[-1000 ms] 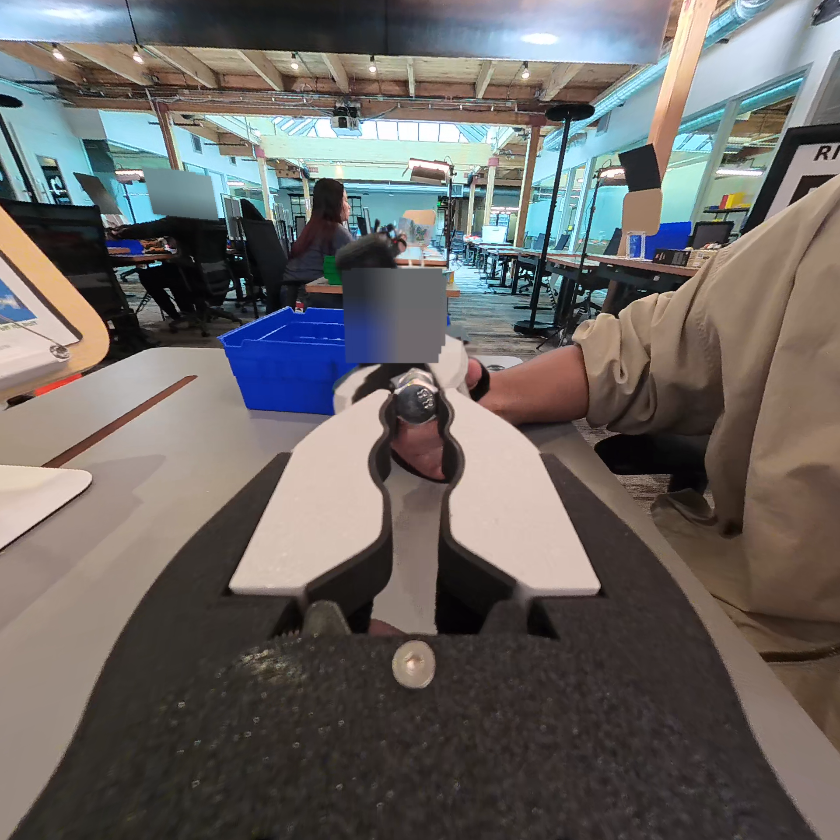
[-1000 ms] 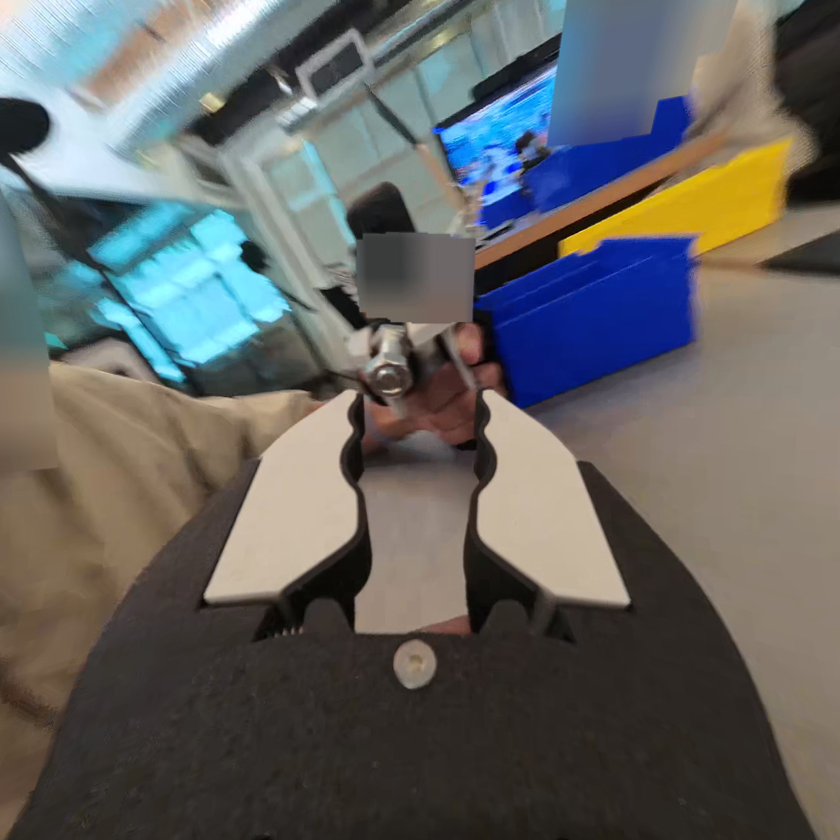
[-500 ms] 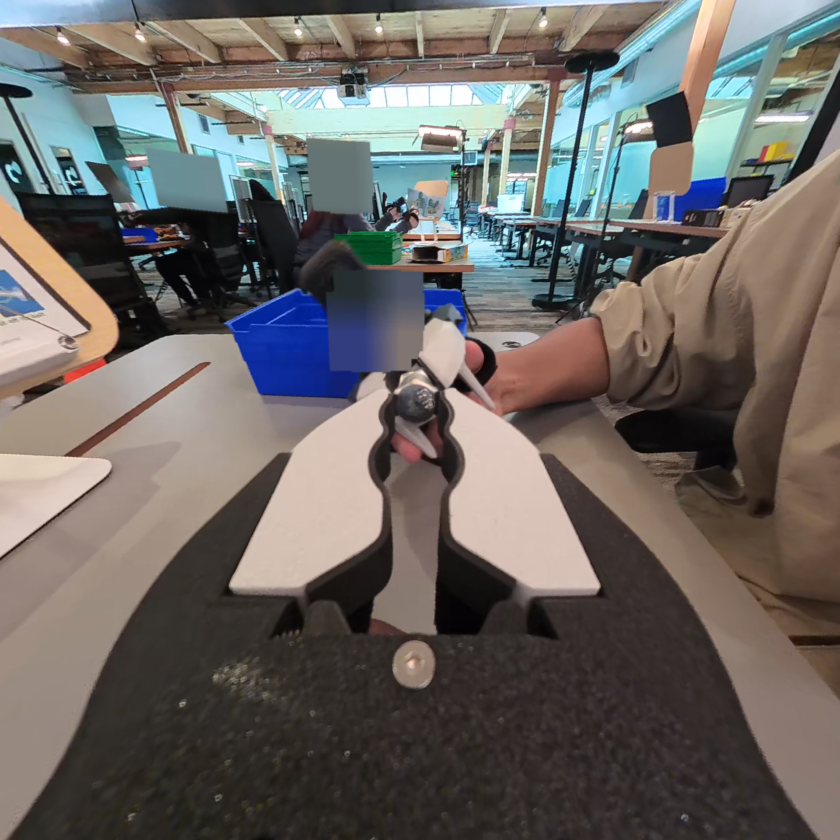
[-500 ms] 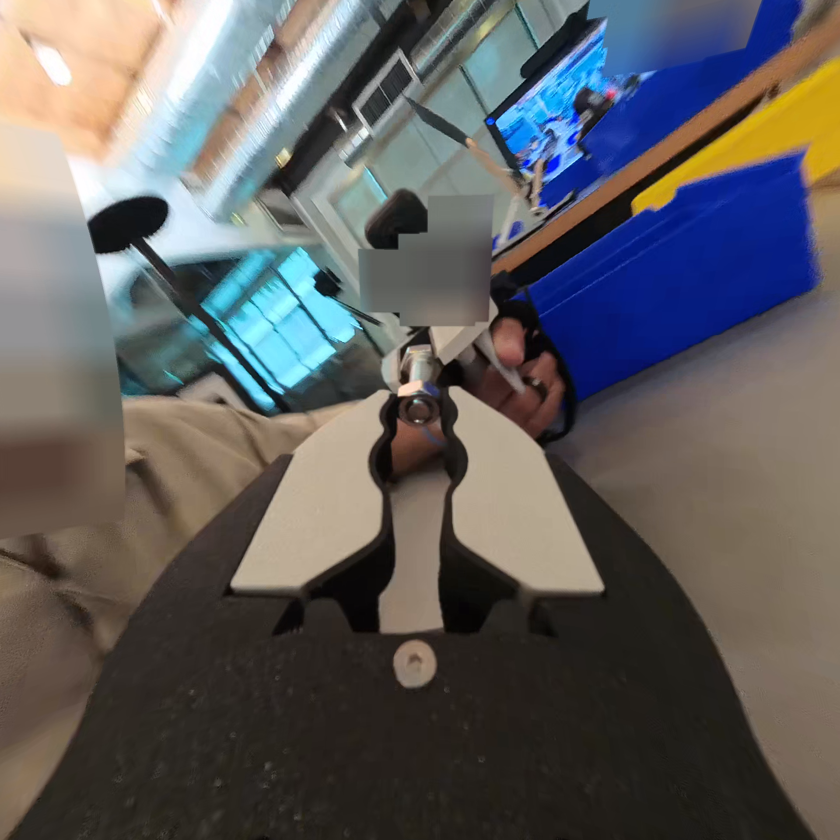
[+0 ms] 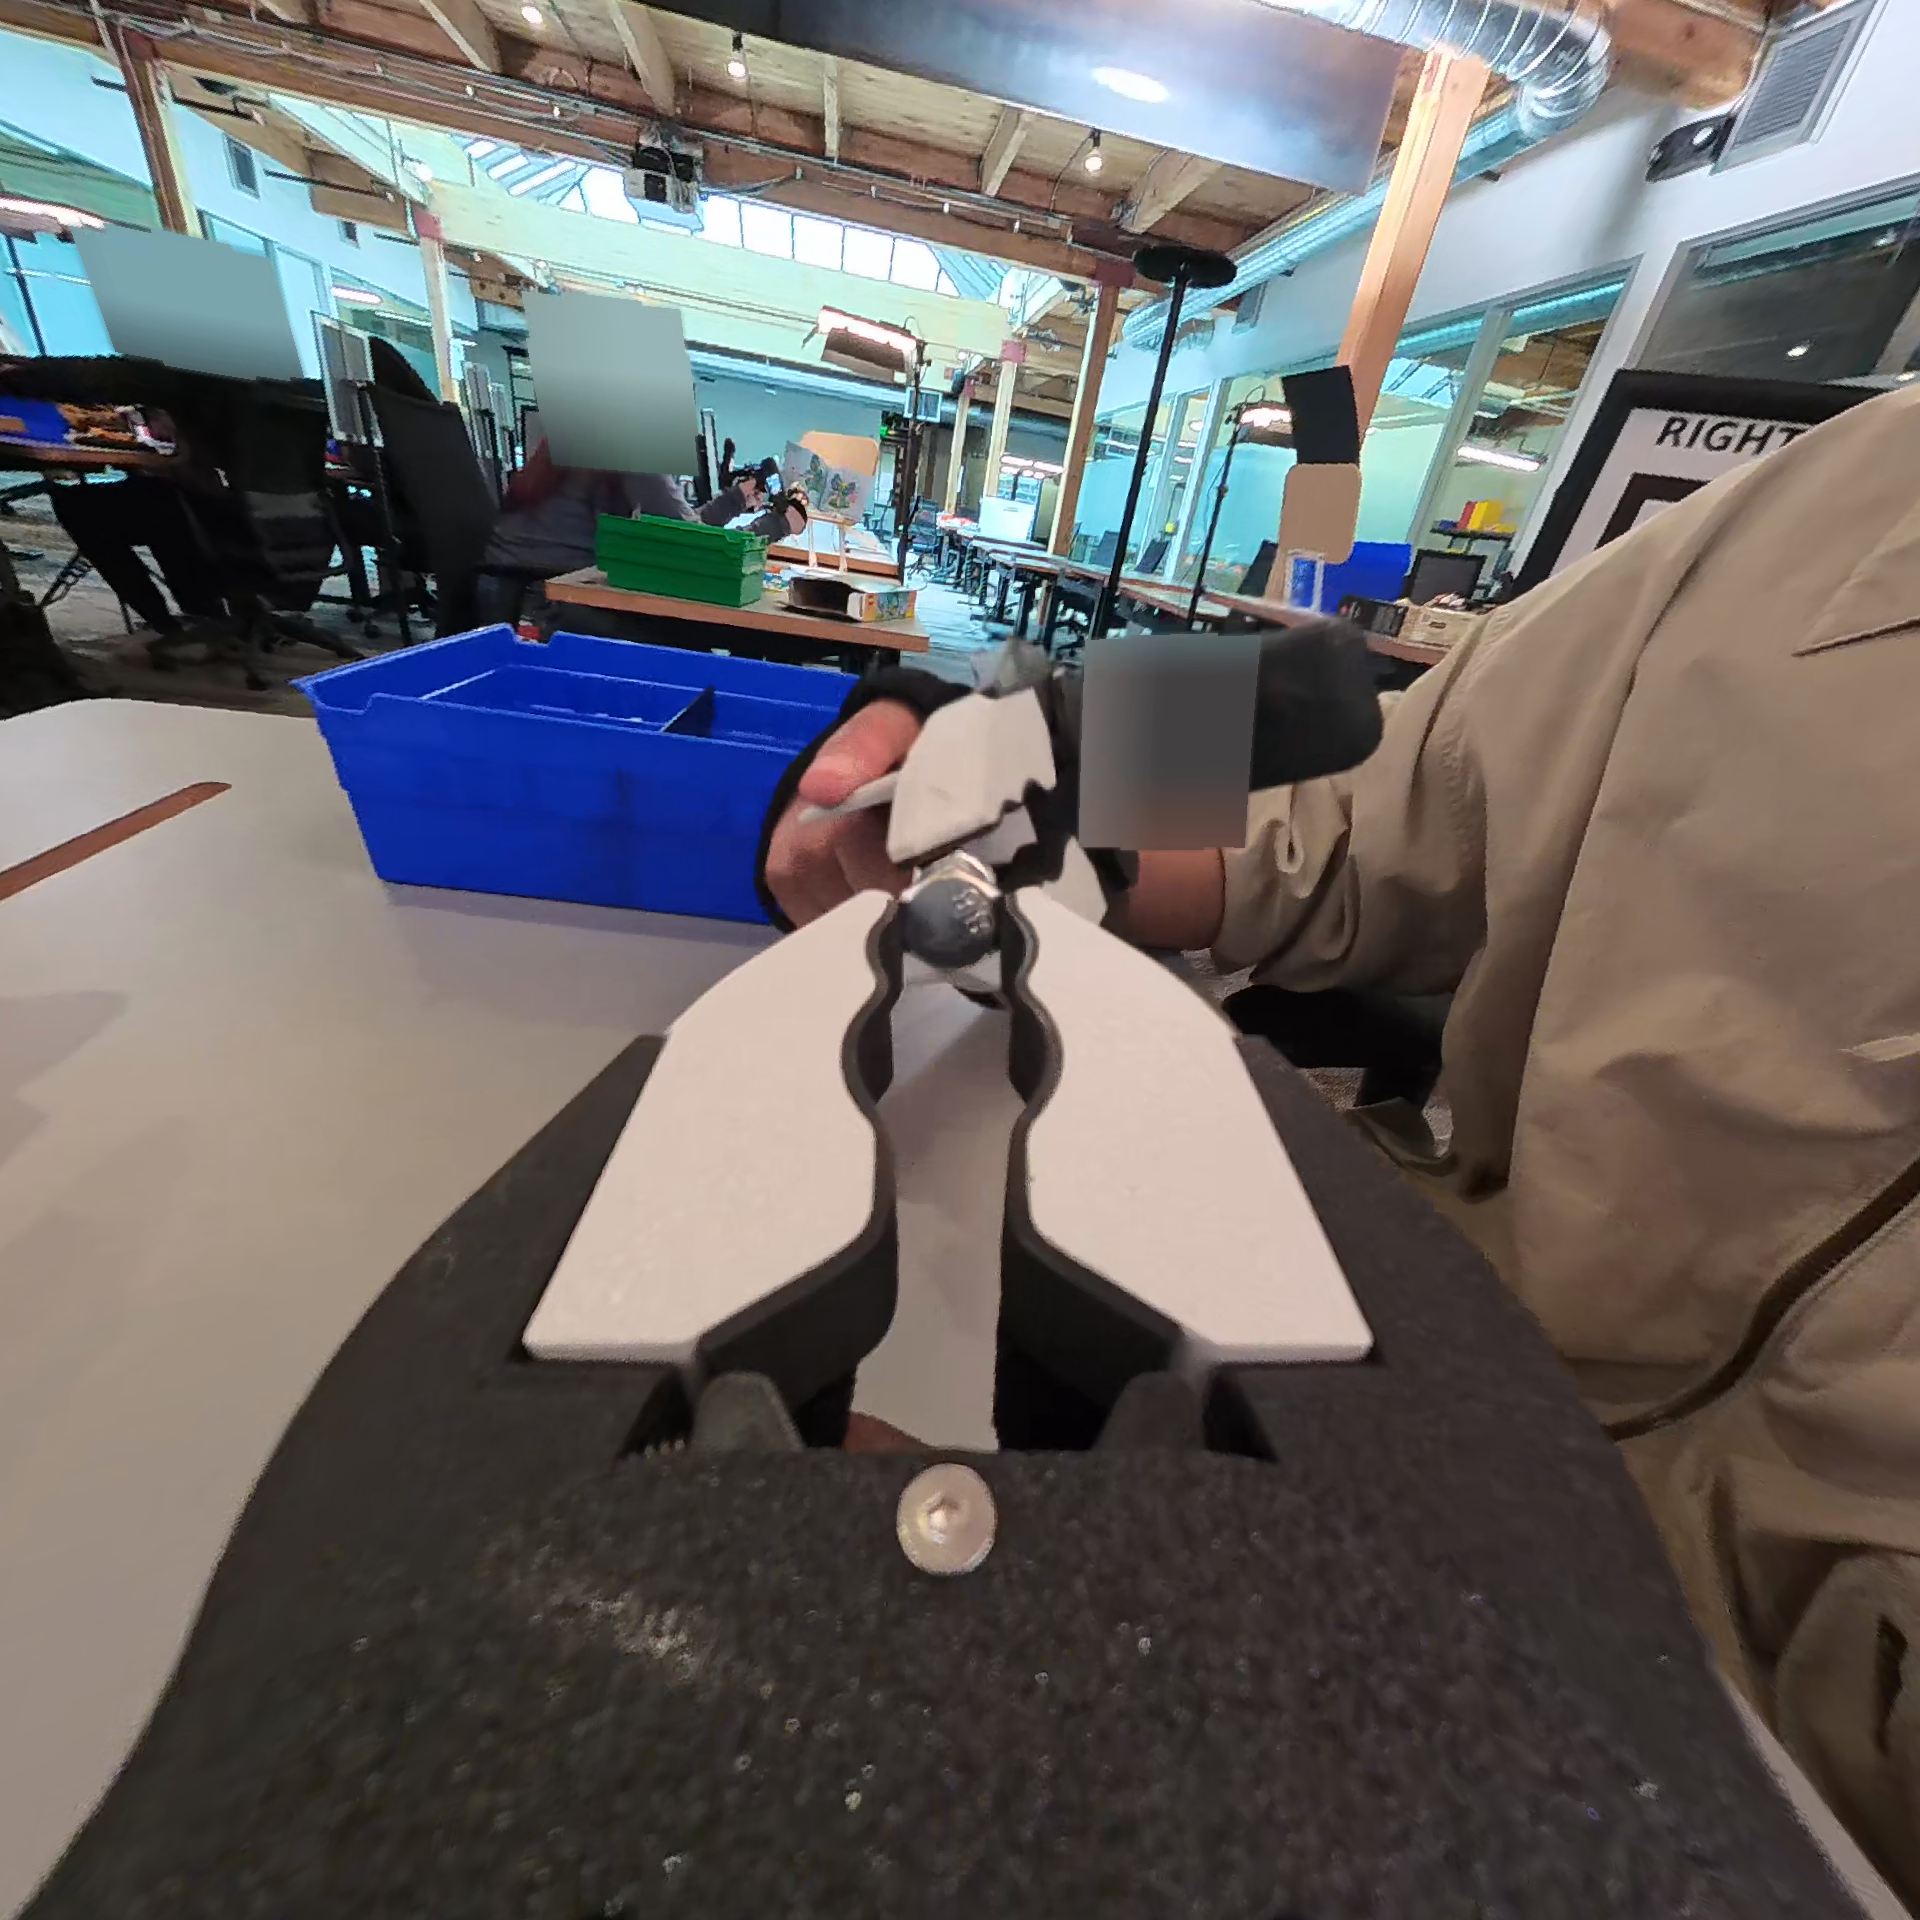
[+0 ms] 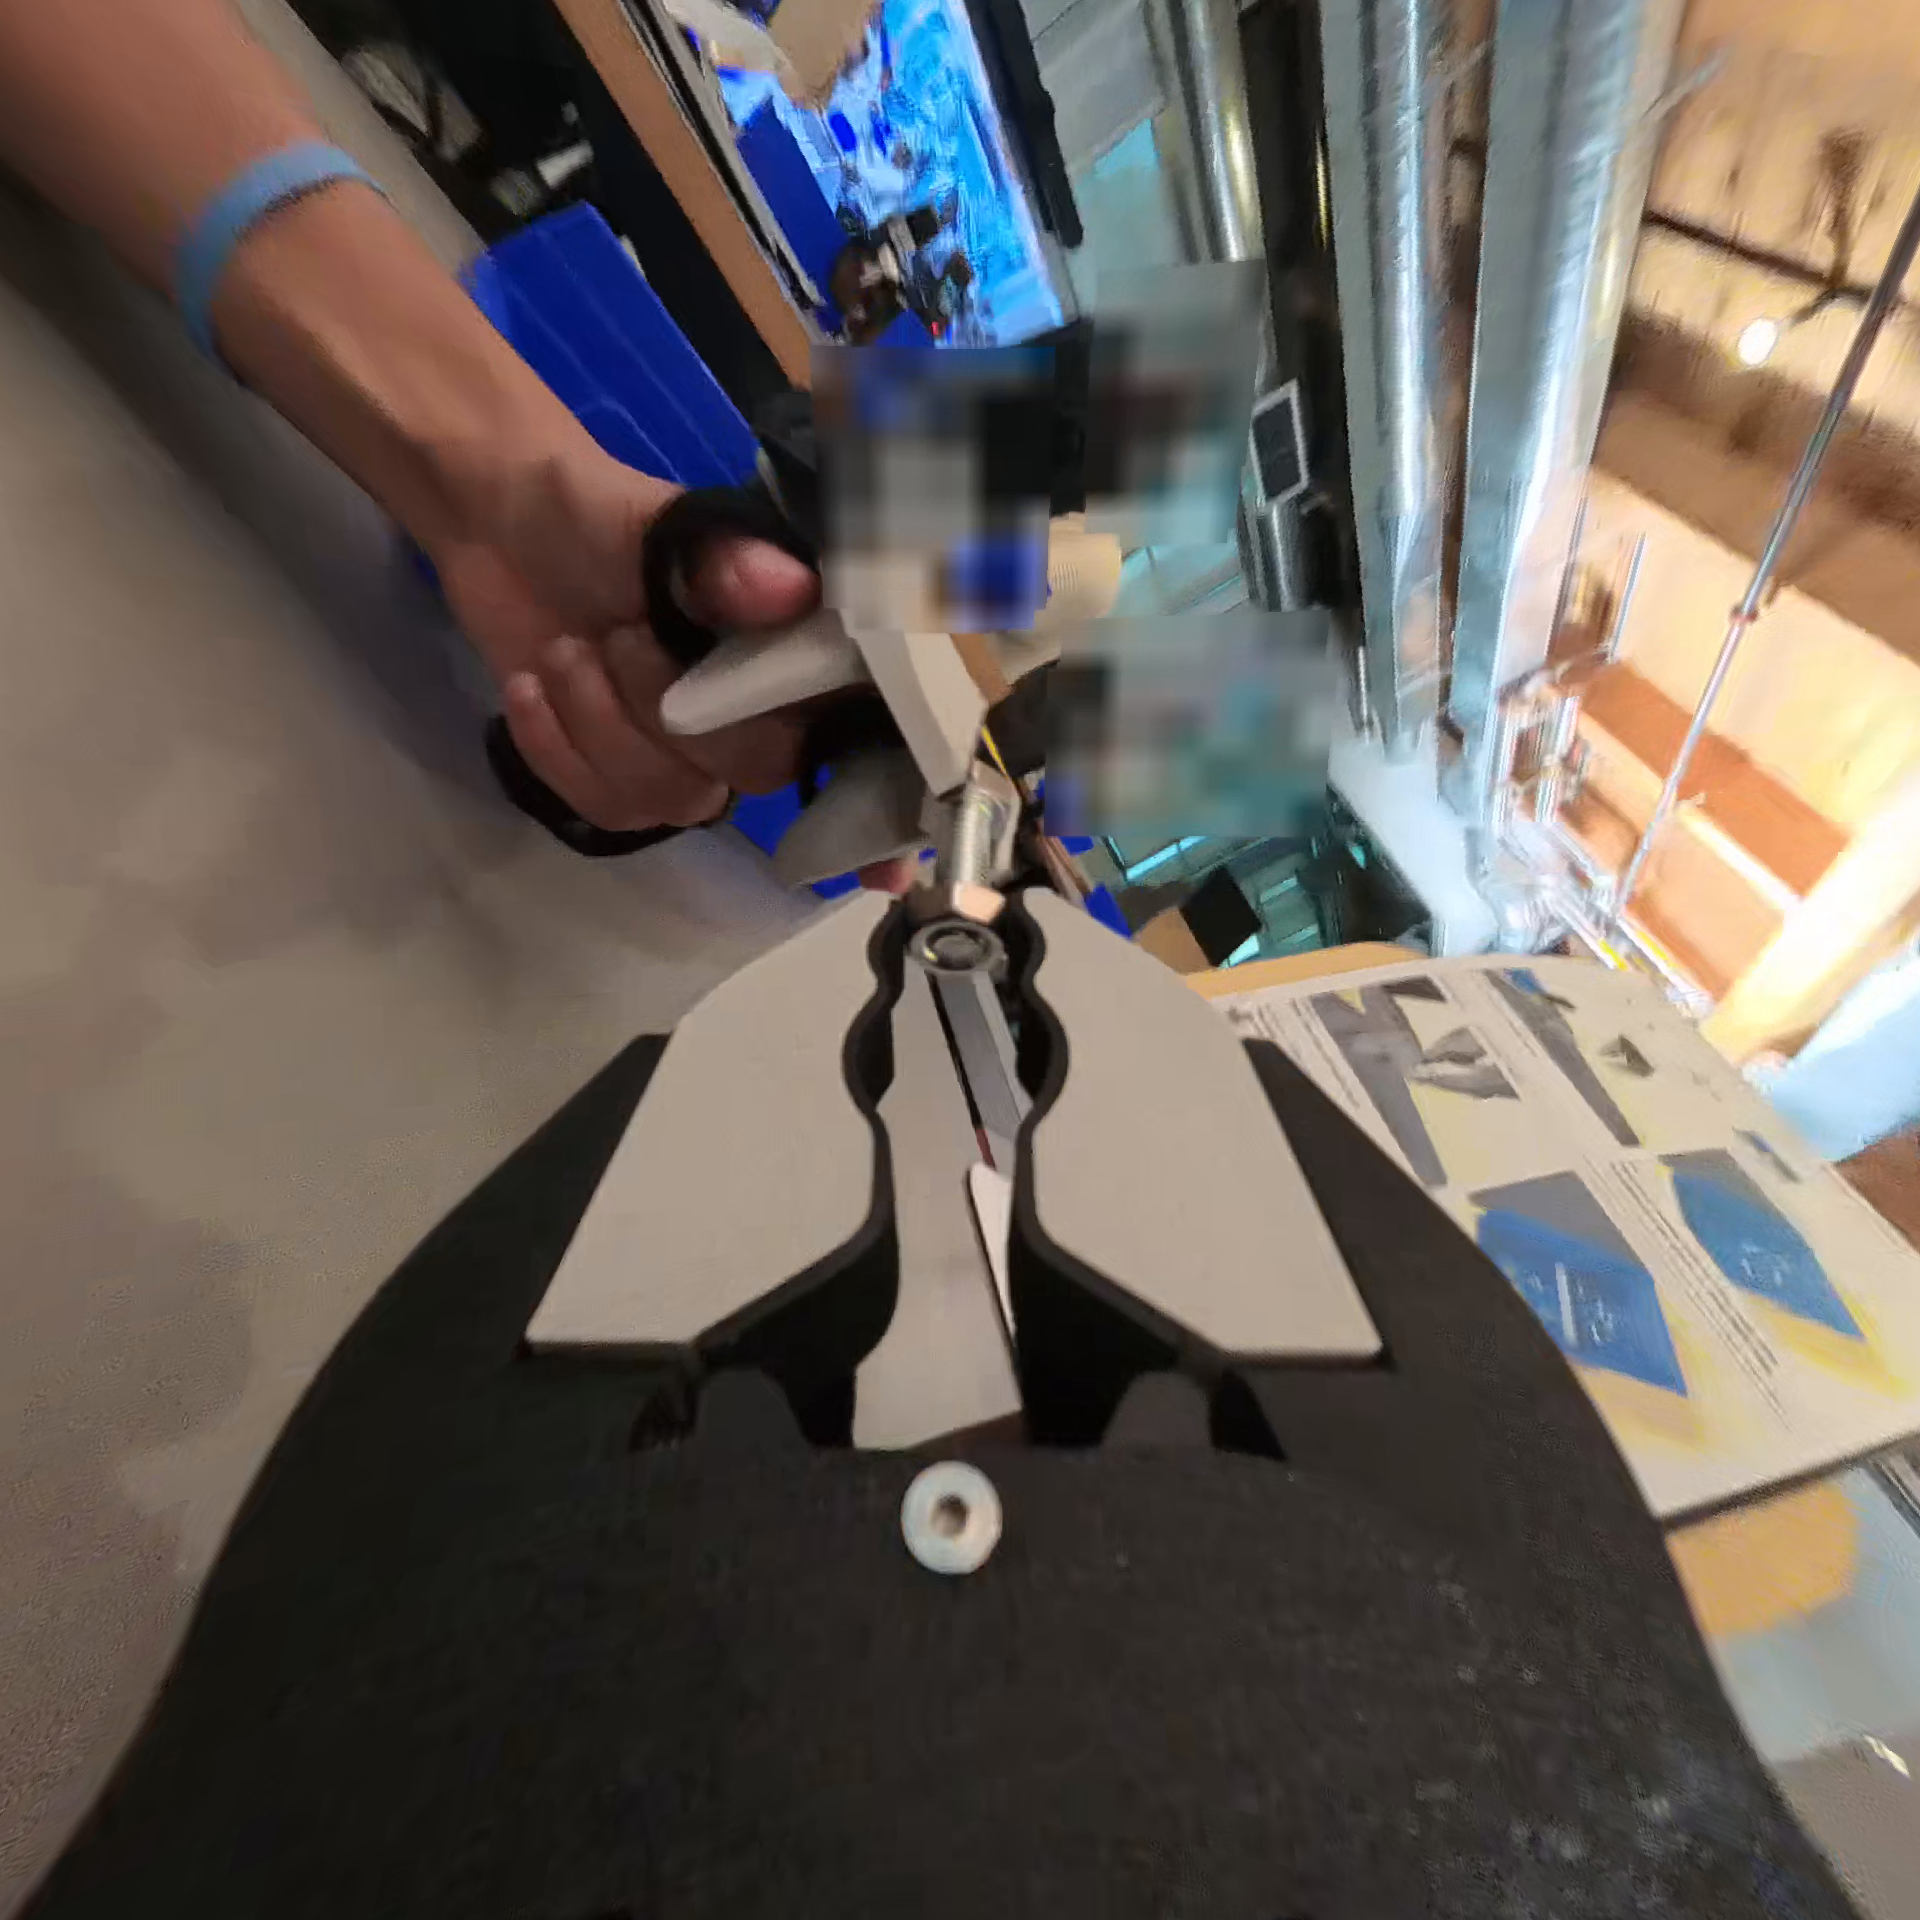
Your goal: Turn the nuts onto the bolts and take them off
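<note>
- Open workshop behind my grey desk point(image 5: 260, 1039), blue bin point(image 5: 582, 769) near.
- My left gripper point(image 5: 951, 925) has its fingers clamped on the bolt point(image 5: 951, 920) head, steadying it.
- My right gripper point(image 6: 951, 940) pinches the nut point(image 6: 951, 902) on the thread (rolled over, mid-twist I judge).

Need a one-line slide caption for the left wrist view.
Left gripper clamps the bolt head while the right gripper meets it from beyond.

Each gripper point(image 5: 951, 925) had a rough black body, two flat pale-grey fingers point(image 5: 727, 1164) with wavy black inner edges, and one silver screw point(image 5: 945, 1524) at its centre. The person wore a beige sleeve point(image 5: 1558, 831) and a blue wristband point(image 6: 260, 208).
</note>
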`<state>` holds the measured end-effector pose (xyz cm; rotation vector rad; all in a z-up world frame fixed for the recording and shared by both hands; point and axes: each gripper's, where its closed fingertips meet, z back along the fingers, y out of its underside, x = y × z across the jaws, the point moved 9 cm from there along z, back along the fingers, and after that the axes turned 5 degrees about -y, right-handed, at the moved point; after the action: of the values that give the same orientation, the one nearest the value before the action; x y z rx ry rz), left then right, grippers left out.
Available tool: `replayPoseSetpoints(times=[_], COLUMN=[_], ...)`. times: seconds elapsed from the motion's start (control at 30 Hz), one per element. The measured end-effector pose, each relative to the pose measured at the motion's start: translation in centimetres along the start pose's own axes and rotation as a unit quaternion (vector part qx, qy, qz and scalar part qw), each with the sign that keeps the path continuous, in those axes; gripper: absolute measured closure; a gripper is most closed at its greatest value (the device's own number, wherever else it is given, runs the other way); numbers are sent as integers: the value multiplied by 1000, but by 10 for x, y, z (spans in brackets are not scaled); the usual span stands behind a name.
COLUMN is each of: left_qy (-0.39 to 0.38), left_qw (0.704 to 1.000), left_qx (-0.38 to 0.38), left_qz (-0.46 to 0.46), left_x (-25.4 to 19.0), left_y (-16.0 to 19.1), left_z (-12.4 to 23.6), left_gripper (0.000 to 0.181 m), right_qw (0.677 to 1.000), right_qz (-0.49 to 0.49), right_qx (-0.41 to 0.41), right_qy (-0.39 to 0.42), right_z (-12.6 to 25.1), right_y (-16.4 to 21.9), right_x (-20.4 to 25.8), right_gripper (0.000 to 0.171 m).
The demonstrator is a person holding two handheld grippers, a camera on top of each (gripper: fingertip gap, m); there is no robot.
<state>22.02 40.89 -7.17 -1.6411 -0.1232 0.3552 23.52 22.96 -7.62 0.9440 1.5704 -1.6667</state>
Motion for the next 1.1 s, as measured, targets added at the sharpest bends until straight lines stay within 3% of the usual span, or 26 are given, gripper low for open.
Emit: replayPoseSetpoints(times=[0.07, 0.17, 0.23, 0.3, 0.37, 0.43, 0.57, 0.63, 0.7, 0.77, 0.9, 1.1], left_qy=[-2, 1, -3, -10, -18, -37, -72, -88, -90, -95, -95, -70], left_qw=[1000, 1000, 1000, 1000, 999, 998, 994, 992, 991, 990, 991, 996], left_qx=[-4, -14, -19, -26, -34, -37, -21, -14, -5, -5, -5, -23], left_qz=[-3, -2, -7, -13, -18, -34, -75, -93, -99, -104, -98, -54], left_x=[-1, -1, -1, 0, 1, 2, 2, 1, 1, 2, 1, 3], left_y=[-1, -4, -6, -8, -11, -13, -12, -10, -9, -8, -8, -8], left_z=[0, 2, 5, 7, 9, 12, 11, 9, 8, 8, 7, 7], left_gripper=[164, 164, 164, 164, 164, 164, 164, 164, 164, 164, 164, 164], right_qw=[999, 991, 973, 934, 858, 756, 549, 479, 445, 443, 493, 642], right_qz=[-16, -116, -205, -323, -465, -591, -770, -809, -824, -821, -799, -706], right_qx=[-28, -62, -92, -120, -150, -184, -219, -227, -235, -241, -235, -209], right_qy=[-11, -34, -53, -95, -156, -213, -240, -252, -262, -267, -254, -214], right_z=[2, 2, 3, 1, -5, -12, -24, -28, -29, -28, -25, -17], right_y=[-3, -5, -2, 6, 17, 29, 54, 62, 66, 65, 63, 50], right_x=[3, -5, -13, -19, -21, -22, -21, -18, -16, -17, -22, -30], right_gripper=[138, 115, 114, 121, 127, 125, 133, 138, 151, 158, 159, 160])
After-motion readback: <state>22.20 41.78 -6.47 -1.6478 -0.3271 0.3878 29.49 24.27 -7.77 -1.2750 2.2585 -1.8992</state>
